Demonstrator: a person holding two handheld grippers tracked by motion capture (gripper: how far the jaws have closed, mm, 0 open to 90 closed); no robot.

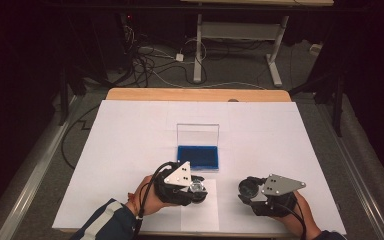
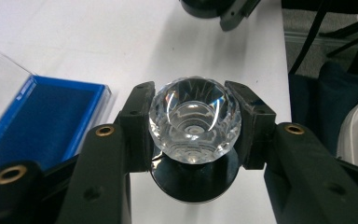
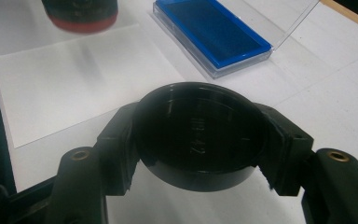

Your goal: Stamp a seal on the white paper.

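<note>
Crystal lens, high view: the faceted piece (image 1: 197,187) sits in the left gripper (image 1: 195,189) low over a small paper sheet (image 1: 200,215) at the near middle of the table (image 1: 130,130).
Black cap, high view: the right gripper (image 1: 247,189) carries it (image 1: 248,187), well apart from the left one, close to the table's near edge.
Blue case, high view: open, lid upright, it (image 1: 198,156) lies just beyond the left gripper; wide bare room spreads to either side and beyond.
Left jaws, left gripper view: clenched on the crystal lens (image 2: 194,120) by its faceted rim, a black disc (image 2: 195,179) just under it.
Risk, left gripper view: smooth slanted facets give the pads little to bite on, so I judge a tilt or bump could pop the lens out; the case's blue tray (image 2: 37,121) lies near on one side.
Right jaws, right gripper view: grasping the black cap (image 3: 199,133) across its round edge, held above the table.
Risk, right gripper view: the cap is gripped on a curved rim and could swivel; the blue case (image 3: 214,30) and paper sheet (image 3: 74,70) lie ahead with open surface between.
</note>
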